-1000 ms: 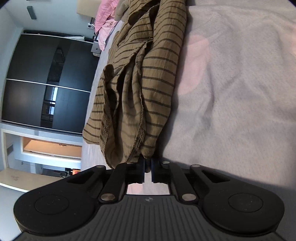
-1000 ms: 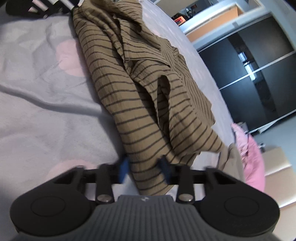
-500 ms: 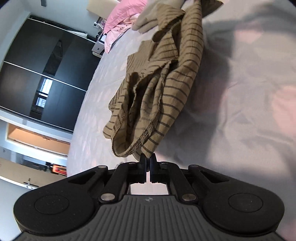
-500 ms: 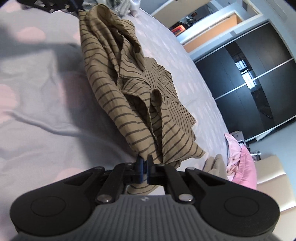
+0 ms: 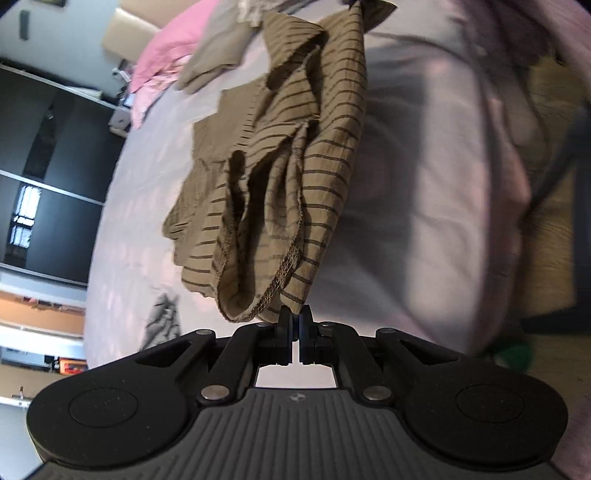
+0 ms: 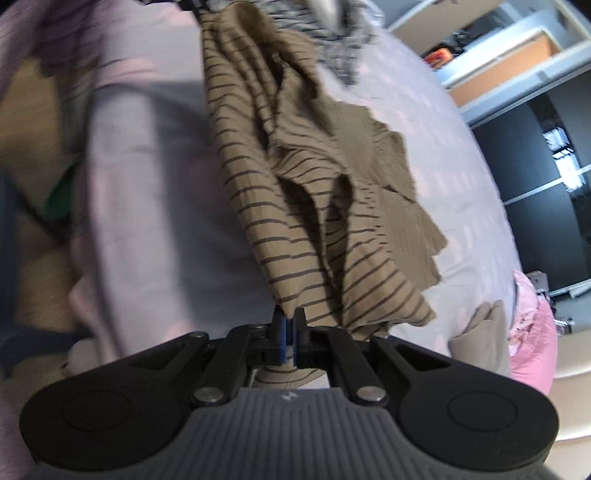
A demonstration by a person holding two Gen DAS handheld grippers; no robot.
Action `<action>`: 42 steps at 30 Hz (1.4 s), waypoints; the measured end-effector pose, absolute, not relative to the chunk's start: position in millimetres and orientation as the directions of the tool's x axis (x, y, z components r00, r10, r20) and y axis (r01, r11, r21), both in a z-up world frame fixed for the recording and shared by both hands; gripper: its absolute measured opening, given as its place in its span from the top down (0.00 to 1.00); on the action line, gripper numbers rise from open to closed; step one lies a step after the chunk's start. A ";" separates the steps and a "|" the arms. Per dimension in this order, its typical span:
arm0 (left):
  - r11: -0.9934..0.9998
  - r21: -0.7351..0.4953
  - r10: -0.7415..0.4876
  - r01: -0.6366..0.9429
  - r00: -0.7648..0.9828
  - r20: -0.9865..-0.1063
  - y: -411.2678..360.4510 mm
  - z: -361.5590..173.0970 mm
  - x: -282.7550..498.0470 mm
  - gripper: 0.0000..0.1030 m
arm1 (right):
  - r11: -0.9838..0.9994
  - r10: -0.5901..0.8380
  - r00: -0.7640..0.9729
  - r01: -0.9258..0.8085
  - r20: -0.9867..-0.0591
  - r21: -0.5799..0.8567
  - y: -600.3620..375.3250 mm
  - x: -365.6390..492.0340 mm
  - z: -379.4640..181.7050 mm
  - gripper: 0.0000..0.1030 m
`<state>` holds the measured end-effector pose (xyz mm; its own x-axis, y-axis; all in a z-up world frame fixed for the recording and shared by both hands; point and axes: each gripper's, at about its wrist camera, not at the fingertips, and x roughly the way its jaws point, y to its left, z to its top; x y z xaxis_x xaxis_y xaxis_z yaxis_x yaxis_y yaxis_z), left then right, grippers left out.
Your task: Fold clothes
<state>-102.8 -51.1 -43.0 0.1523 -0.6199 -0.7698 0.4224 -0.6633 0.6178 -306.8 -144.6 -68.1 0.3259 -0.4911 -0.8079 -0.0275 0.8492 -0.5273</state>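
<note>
A tan garment with dark stripes (image 5: 295,155) hangs stretched above the pale lilac bed (image 5: 424,206). My left gripper (image 5: 295,314) is shut on its hemmed corner. The same striped garment (image 6: 295,192) fills the right wrist view, where my right gripper (image 6: 289,316) is shut on the opposite corner. Loose folds of it trail down onto the bedcover (image 6: 155,206). At the top of each view the other gripper's dark tip pinches the far end of the cloth.
A pink garment (image 5: 166,70) and a beige folded cloth (image 5: 214,62) lie near the head of the bed. A grey patterned cloth (image 6: 332,33) lies at the other end. Dark wardrobe doors (image 5: 48,177) stand beyond. The wooden floor (image 5: 554,206) shows past the bed's edge.
Both grippers have risen and pulled back, lifting the striped garment off the bed. The right gripper's jaws, apart a second ago, have shut on the cloth.
</note>
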 end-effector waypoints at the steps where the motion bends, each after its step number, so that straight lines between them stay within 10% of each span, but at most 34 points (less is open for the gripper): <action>1: -0.681 0.606 -0.608 0.411 0.145 -0.781 -46.5 -47.3 -104.5 0.99 | 0.859 -0.473 0.321 -0.039 -0.820 -0.511 -139.5 -309.4 -70.7 0.97; 8: -0.765 0.528 -0.517 0.369 0.138 -0.845 -49.4 -79.3 -110.8 0.97 | 0.872 -0.444 0.227 -0.113 -0.867 -0.476 -119.7 -302.9 -112.1 0.96; 13: -0.803 0.404 -0.435 0.439 0.033 -0.900 -47.7 -58.7 -105.8 0.87 | 0.902 -0.384 0.243 -0.110 -0.891 -0.419 -111.1 -311.5 -109.8 0.69; 23: -0.574 0.297 -0.587 0.764 -0.130 -0.799 -91.6 25.0 -70.9 0.55 | 0.914 -0.390 0.378 0.274 -0.840 -0.300 -161.5 -322.6 -30.6 0.63; 31: -0.332 0.089 -0.539 0.939 -0.111 -0.835 -152.3 13.6 -37.3 0.55 | 0.855 -0.344 0.411 0.510 -0.844 -0.100 -230.4 -339.3 -24.7 0.58; 42: -0.702 0.219 -0.467 0.678 -0.205 -0.860 -113.3 -32.0 -138.0 0.61 | 0.948 -0.184 0.484 0.318 -0.856 -0.024 -183.9 -332.2 -56.0 0.68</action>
